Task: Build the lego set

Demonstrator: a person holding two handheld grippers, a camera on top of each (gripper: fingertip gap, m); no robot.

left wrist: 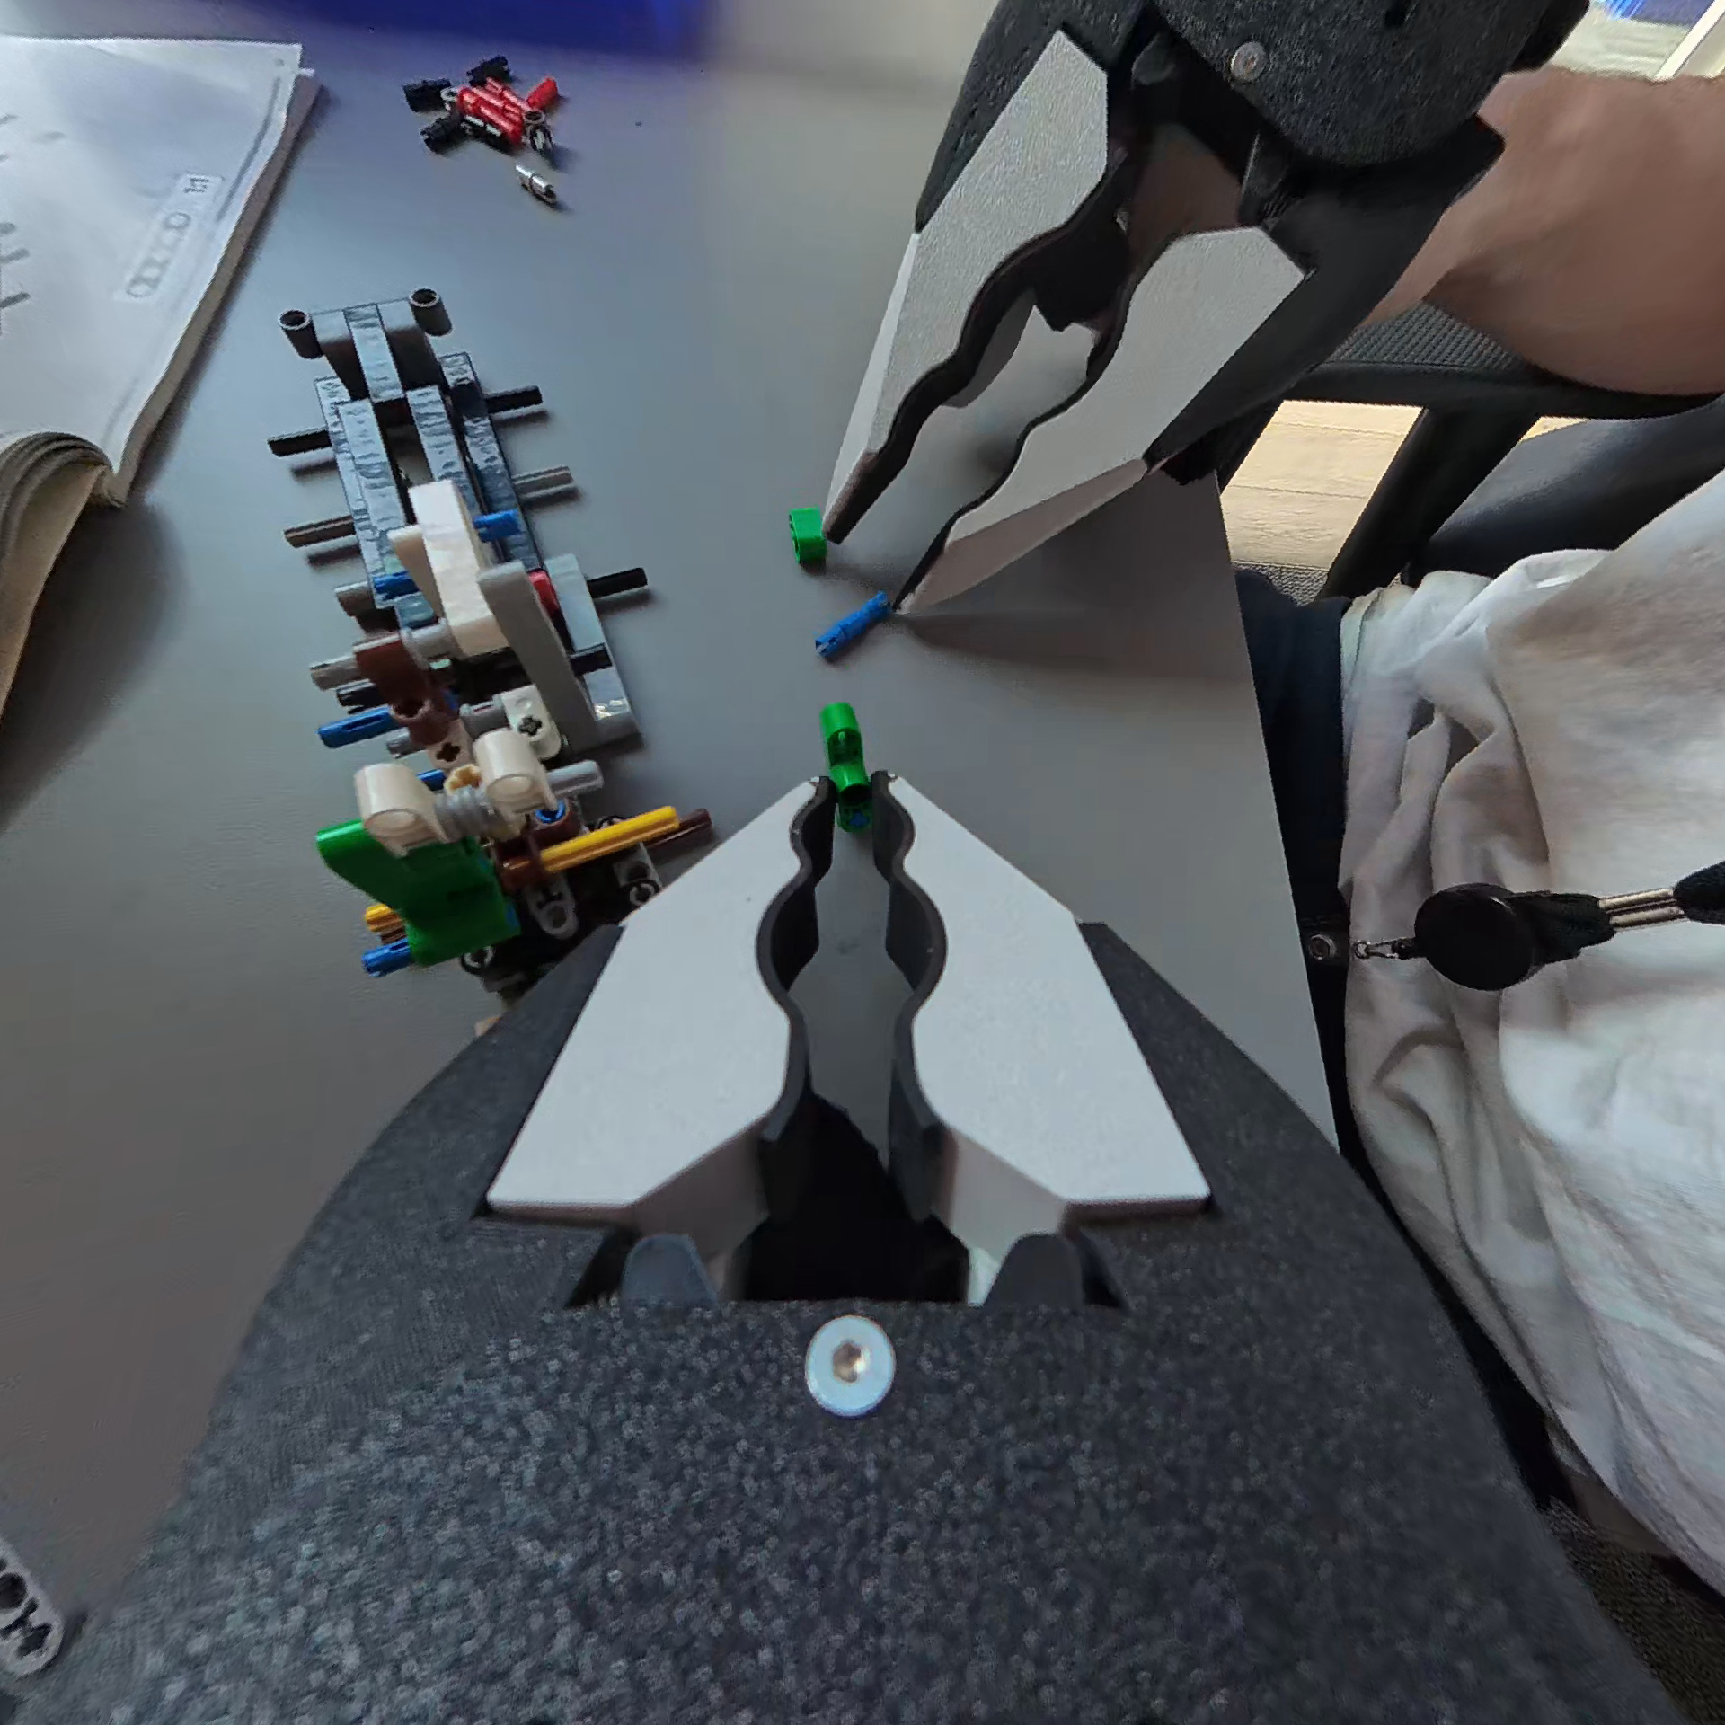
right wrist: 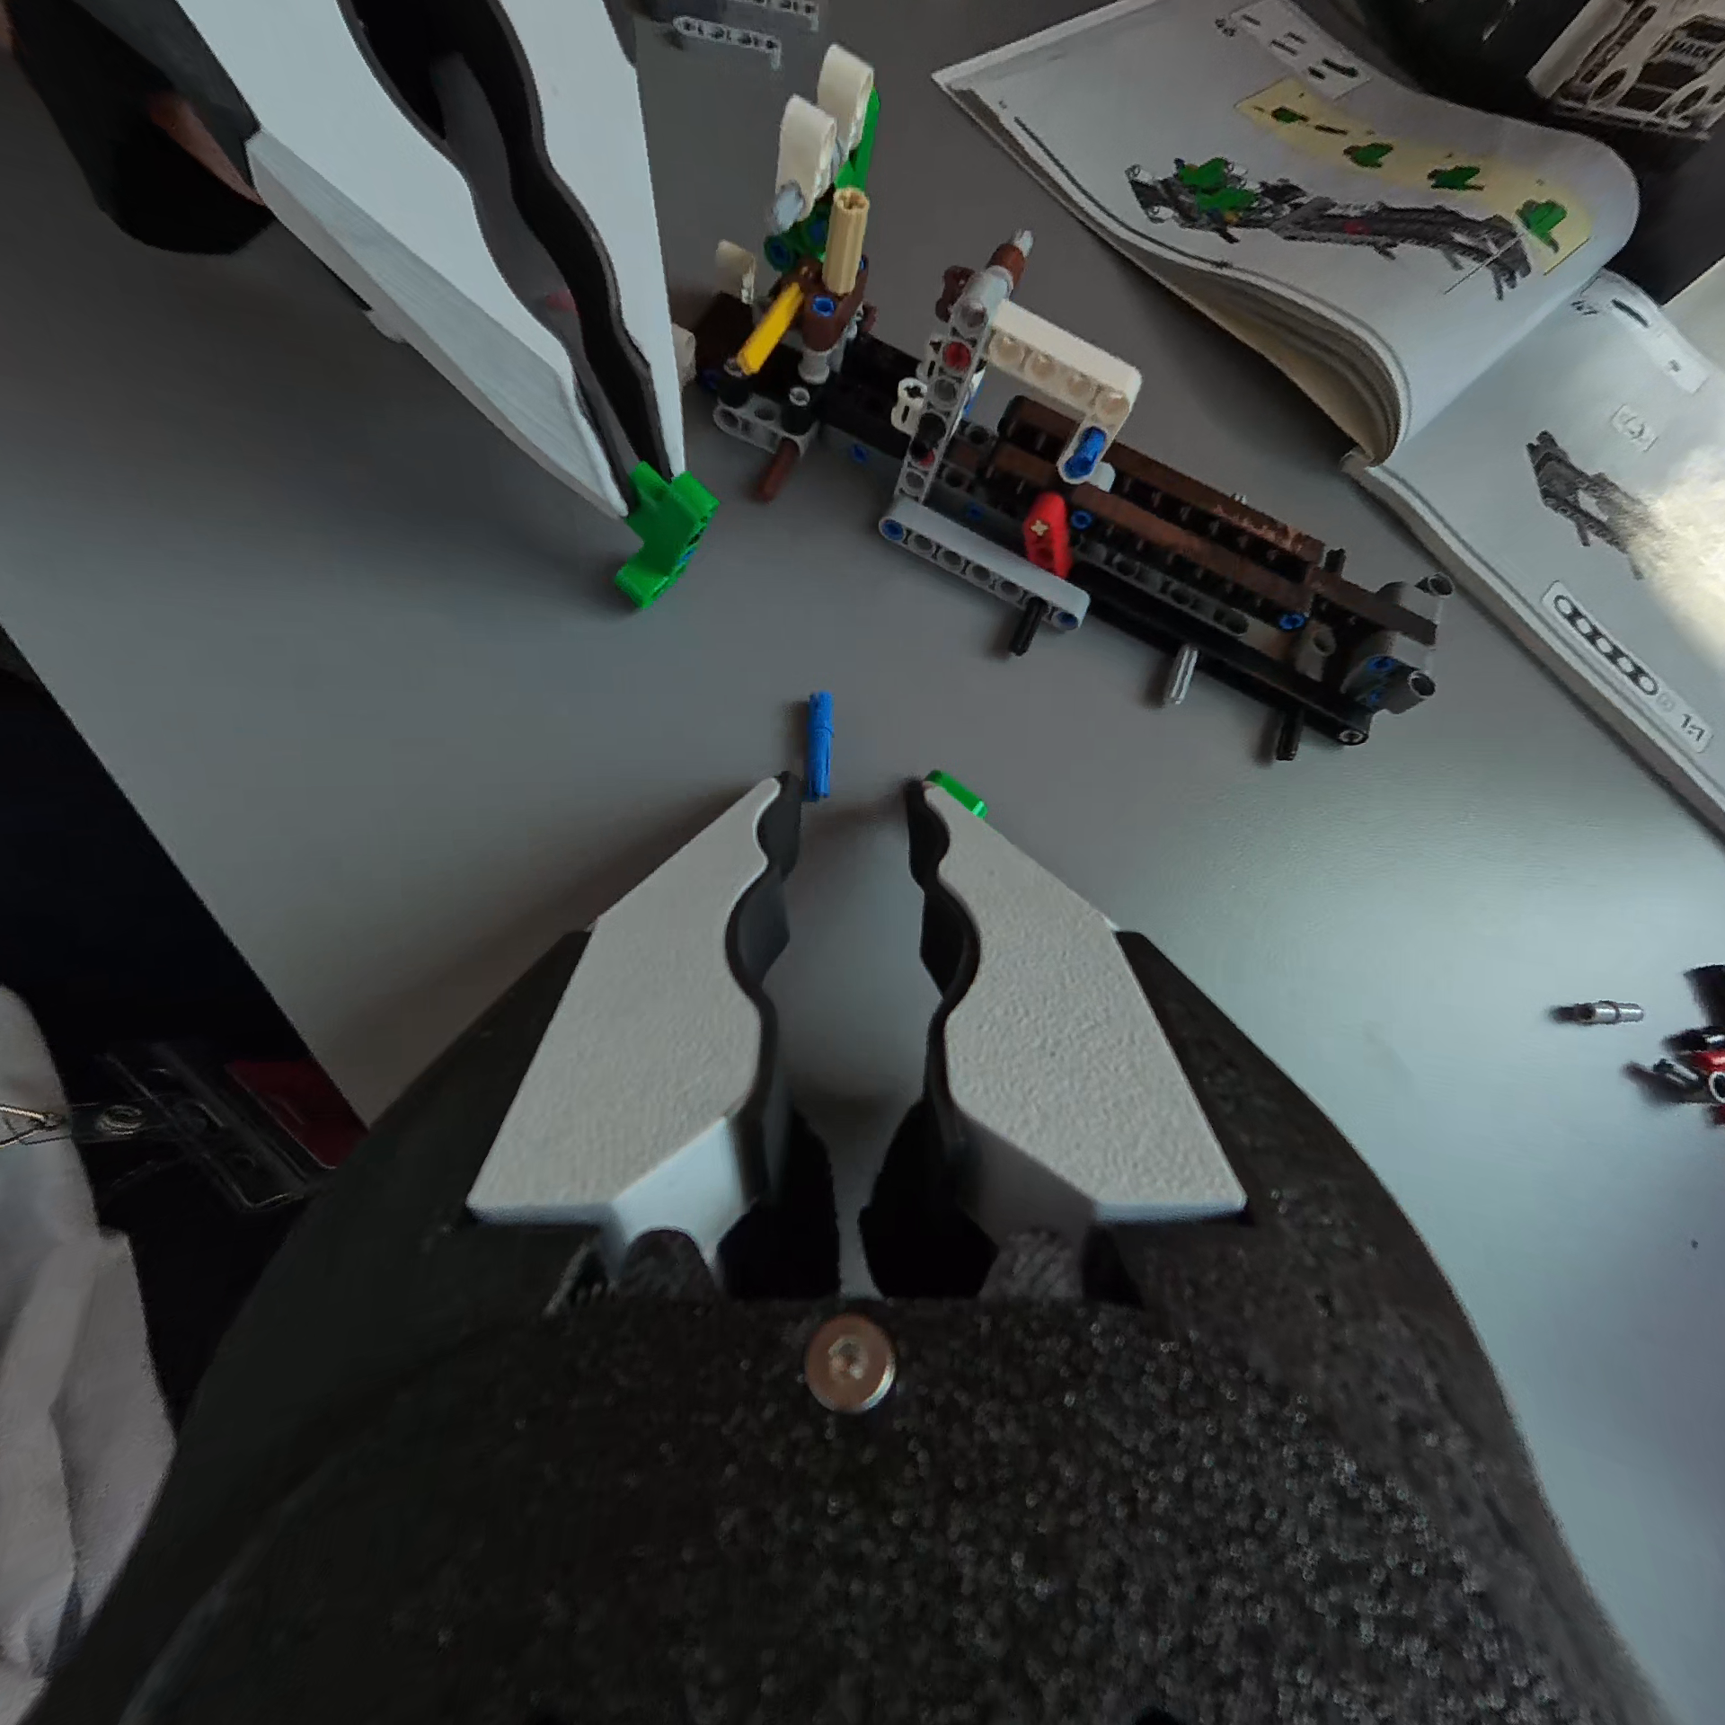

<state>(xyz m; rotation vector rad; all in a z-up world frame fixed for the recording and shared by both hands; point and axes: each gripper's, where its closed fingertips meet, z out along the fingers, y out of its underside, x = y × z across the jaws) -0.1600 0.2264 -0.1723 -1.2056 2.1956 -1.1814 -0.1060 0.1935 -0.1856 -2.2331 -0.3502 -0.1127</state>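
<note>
The partly built lego chassis (left wrist: 448, 607) lies on the grey table, left of both grippers; it also shows in the right wrist view (right wrist: 1073, 485). My left gripper (left wrist: 851, 784) is shut on a green connector piece (left wrist: 843, 761) and holds it just above the table; from the right wrist view the left gripper (right wrist: 649, 485) grips that green connector piece (right wrist: 667, 532). My right gripper (right wrist: 851, 789) is open with its tips on the table. A blue pin (right wrist: 820, 742) lies against its left fingertip and a small green piece (right wrist: 957, 793) lies just outside its right fingertip. The left wrist view shows the right gripper (left wrist: 866, 571), blue pin (left wrist: 851, 625) and small green piece (left wrist: 805, 534).
An open instruction booklet (right wrist: 1307, 187) lies beyond the model. A heap of red and black pins (left wrist: 490, 103) and a silver pin (left wrist: 537, 182) lie farther off. The table edge (left wrist: 1251, 747) runs close to the grippers, with a person's white shirt (left wrist: 1540, 933) behind it.
</note>
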